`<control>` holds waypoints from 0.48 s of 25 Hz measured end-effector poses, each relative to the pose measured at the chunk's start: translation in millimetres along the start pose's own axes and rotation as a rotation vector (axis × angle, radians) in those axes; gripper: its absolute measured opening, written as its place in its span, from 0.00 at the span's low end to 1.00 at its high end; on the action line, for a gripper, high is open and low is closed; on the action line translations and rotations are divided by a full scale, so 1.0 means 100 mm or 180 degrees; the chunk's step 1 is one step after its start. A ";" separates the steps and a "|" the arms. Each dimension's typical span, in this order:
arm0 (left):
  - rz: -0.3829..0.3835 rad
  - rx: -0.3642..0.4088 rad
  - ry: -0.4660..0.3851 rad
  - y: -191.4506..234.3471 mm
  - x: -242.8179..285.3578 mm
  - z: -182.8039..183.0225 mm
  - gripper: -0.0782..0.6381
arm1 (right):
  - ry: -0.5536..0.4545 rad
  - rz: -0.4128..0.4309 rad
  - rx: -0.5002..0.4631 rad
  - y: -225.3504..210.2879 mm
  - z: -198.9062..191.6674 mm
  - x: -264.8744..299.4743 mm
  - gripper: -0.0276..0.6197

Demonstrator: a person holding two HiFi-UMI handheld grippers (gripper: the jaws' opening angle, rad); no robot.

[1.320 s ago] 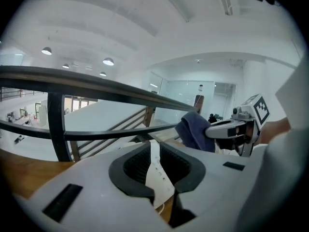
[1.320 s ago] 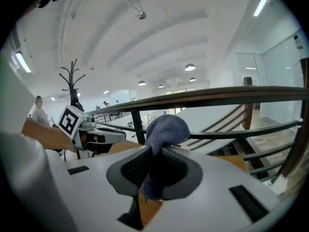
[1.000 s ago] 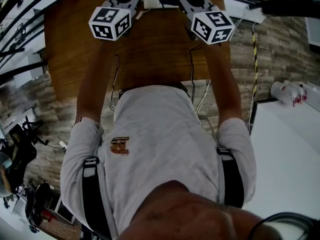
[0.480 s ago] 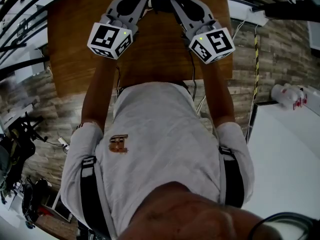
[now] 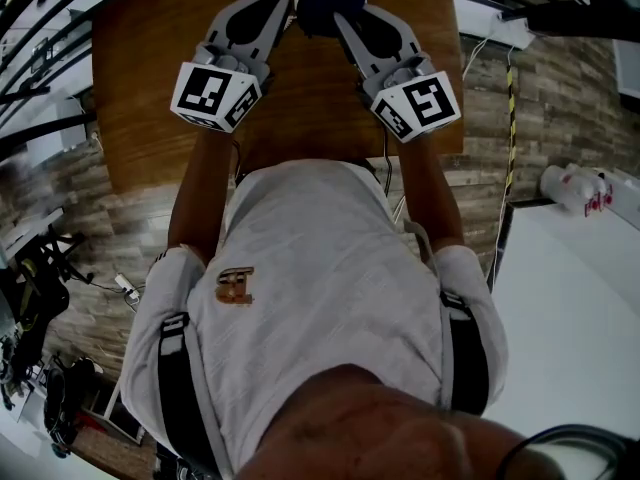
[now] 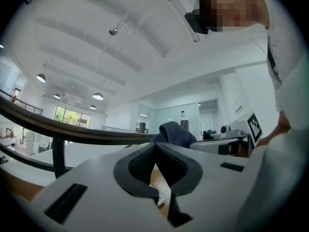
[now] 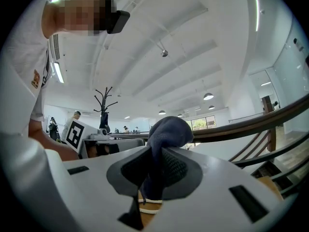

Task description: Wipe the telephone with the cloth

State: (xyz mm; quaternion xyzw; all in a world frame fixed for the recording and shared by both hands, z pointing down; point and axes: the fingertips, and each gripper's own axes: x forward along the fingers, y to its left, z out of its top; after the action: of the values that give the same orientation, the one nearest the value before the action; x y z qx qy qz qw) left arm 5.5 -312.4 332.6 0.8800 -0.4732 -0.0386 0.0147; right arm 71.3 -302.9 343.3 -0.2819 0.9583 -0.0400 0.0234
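Wooden table below; gripper views alone clear: right tongs pinching dark cloth, left tongs pressed together

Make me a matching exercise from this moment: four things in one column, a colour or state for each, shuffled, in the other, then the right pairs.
Column one
1. left gripper
2. right gripper
3. cloth
4. table

Column two
A. brown wood
B. jaws together with nothing between them
C. dark blue, bunched up above the jaws
D. jaws clamped on fabric

Right pairs: 1-B, 2-D, 3-C, 4-A
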 end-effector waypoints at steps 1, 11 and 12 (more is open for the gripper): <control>-0.0005 0.0004 -0.0007 -0.01 -0.01 0.00 0.13 | 0.0006 0.0003 -0.0020 0.01 -0.01 -0.01 0.15; 0.0007 -0.0018 0.0017 0.01 -0.05 -0.01 0.13 | -0.0012 -0.0022 -0.0011 0.03 0.00 -0.04 0.15; 0.0005 -0.0017 0.0017 0.01 -0.05 -0.01 0.13 | -0.0014 -0.0025 -0.0015 0.03 0.00 -0.04 0.15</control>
State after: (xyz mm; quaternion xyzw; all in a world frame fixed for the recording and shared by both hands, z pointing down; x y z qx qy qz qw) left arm 2.3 -308.7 334.0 0.8796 -0.4738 -0.0376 0.0184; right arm 72.9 -298.2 342.8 -0.2858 0.9573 -0.0373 0.0246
